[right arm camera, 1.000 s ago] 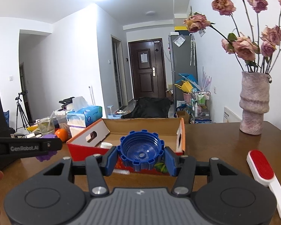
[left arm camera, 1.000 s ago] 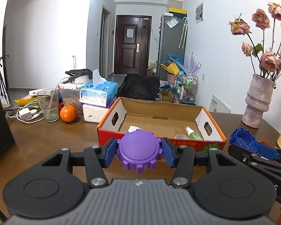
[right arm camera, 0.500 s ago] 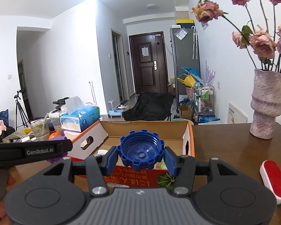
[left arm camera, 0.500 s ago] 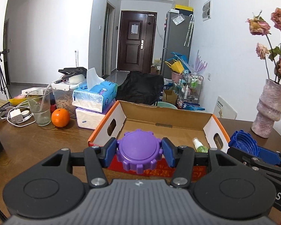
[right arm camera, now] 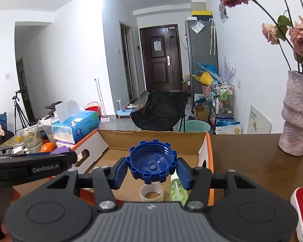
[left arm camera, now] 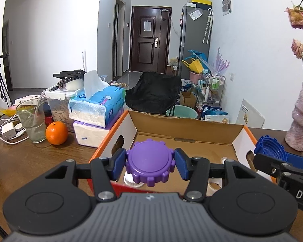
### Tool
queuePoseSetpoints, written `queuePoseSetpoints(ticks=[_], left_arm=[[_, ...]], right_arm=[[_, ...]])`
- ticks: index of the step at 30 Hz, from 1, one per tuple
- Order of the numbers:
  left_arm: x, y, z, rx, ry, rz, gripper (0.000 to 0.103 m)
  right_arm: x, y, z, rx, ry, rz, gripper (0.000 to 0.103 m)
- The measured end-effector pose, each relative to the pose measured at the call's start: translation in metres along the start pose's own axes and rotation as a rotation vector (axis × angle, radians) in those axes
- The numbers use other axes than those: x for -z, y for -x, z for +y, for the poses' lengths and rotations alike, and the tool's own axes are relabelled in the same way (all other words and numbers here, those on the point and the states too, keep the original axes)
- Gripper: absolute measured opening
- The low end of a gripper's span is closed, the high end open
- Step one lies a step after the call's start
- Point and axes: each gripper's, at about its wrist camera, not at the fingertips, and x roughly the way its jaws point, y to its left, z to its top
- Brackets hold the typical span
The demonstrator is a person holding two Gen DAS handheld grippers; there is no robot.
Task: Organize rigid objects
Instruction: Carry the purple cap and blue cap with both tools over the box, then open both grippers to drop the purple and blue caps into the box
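Observation:
My left gripper is shut on a purple toothed cap, held over the near left edge of an open cardboard box. My right gripper is shut on a blue toothed cap, hollow side facing me, held over the near right part of the same box. The blue cap also shows at the right of the left wrist view. Inside the box lie a tape roll, a green bottle and a white cap.
On the brown table to the left stand a glass, an orange, stacked tissue packs and a charger with cables. A pink vase stands at the right. A red and white lint brush lies near right.
Both grippers have moved forward and up with their caps, from in front of the box to over its near edge. The box interior now shows below them.

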Motion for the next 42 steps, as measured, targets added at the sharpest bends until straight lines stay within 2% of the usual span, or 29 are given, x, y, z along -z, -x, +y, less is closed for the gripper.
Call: queuePoseSetpoints(ticks=[15,24,30,31,32,33,34,35,42], left_arm=[[-0.017,-0.054,-0.004,-0.028,-0.037,0.013,0.054],[-0.014,-0.080,-0.004,-0.040,-0.071,0.044,0.054],[-0.011,-0.083,-0.005,-0.036,-0.085,0.057,0.056],[-0.011,-0.084,-0.005,-0.034,-0.089,0.056,0.061],[-0.011,-0.084,-0.004,-0.033,-0.089,0.056,0.067],[-0.011,-0.083,-0.005,-0.040,-0.090,0.054,0.083],[-0.011,-0.083,-0.005,-0.052,-0.091,0.049,0.097],[-0.012,-0.083,-0.004,-0.068,-0.087,0.039,0.101],[-0.013,-0.083,0.000,-0.101,-0.061,0.045,0.103]], right_arm=[[-0.015,-0.058,-0.017,0.023,0.027,0.064,0.052],[-0.011,-0.084,-0.022,0.029,0.043,0.093,0.052],[-0.006,-0.094,-0.023,0.026,0.043,0.132,0.053],[-0.006,-0.095,-0.022,0.030,0.045,0.135,0.057],[-0.005,-0.096,-0.022,0.035,0.046,0.139,0.072],[-0.005,-0.096,-0.022,0.038,0.049,0.139,0.089],[-0.005,-0.096,-0.021,0.037,0.054,0.136,0.095],[-0.005,-0.097,-0.019,0.037,0.055,0.132,0.098],[-0.005,-0.094,-0.017,0.059,0.062,0.130,0.102]])
